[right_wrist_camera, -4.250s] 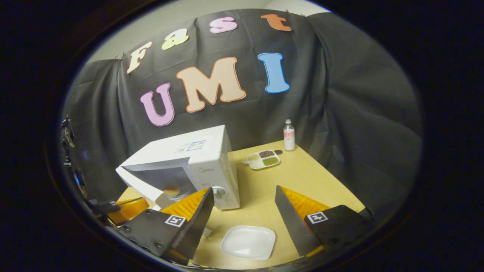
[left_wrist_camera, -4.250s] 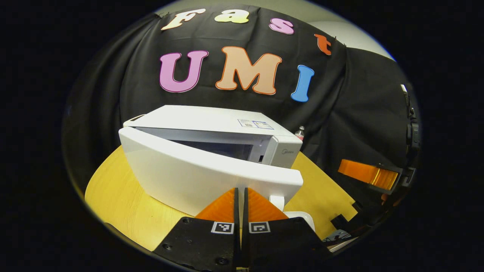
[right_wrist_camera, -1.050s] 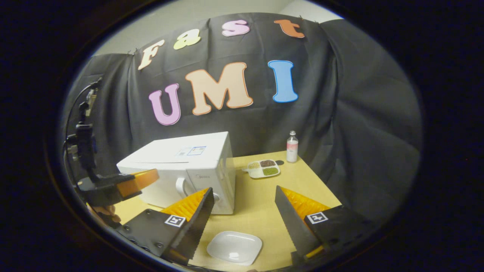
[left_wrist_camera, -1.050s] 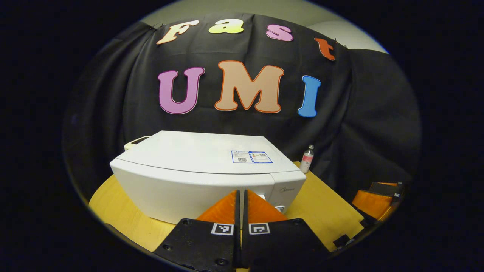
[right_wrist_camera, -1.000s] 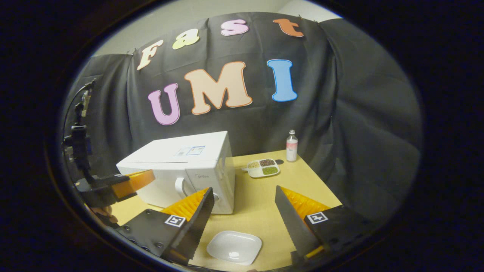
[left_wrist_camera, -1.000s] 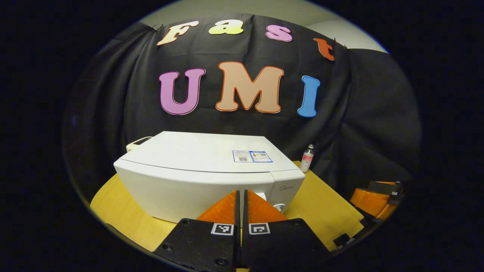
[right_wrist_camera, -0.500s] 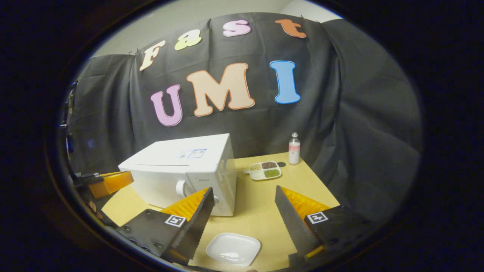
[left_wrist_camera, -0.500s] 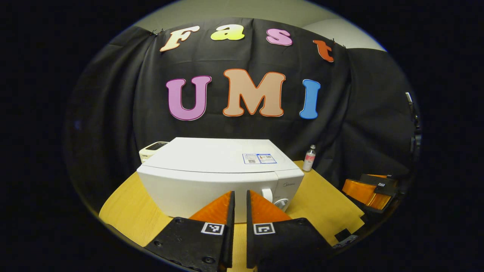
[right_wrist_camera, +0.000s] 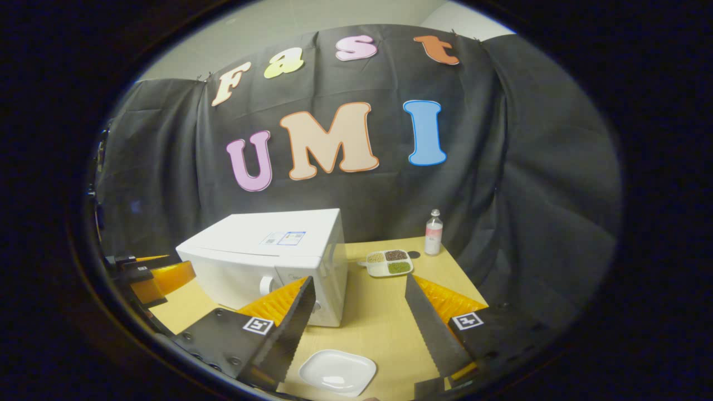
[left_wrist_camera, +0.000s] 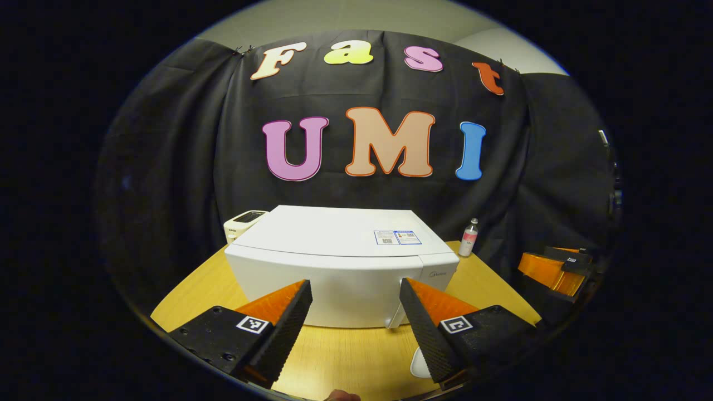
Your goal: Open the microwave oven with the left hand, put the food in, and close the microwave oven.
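Observation:
The white microwave (left_wrist_camera: 340,273) stands on the yellow table (left_wrist_camera: 345,356) with its door closed flush; its inside is hidden. My left gripper (left_wrist_camera: 353,320) hangs open a short way in front of the door, touching nothing. In the right gripper view the microwave (right_wrist_camera: 267,259) sits at the left with its door handle (right_wrist_camera: 266,285) facing me. My right gripper (right_wrist_camera: 359,326) is open and empty above the table, right of the microwave. An empty white plate (right_wrist_camera: 338,372) lies below it. The left gripper (right_wrist_camera: 161,277) shows at the far left.
A sectioned dish (right_wrist_camera: 388,262) of grains and a small bottle (right_wrist_camera: 433,232) stand at the back right of the table. A beige device (left_wrist_camera: 245,219) sits behind the microwave's left side. The right gripper (left_wrist_camera: 548,267) hovers off the table's right edge. Black cloth walls the back.
The microwave door went from ajar to closed. In the last half second my left gripper drew back from the door and opened. The right gripper stayed open, shifting only slightly.

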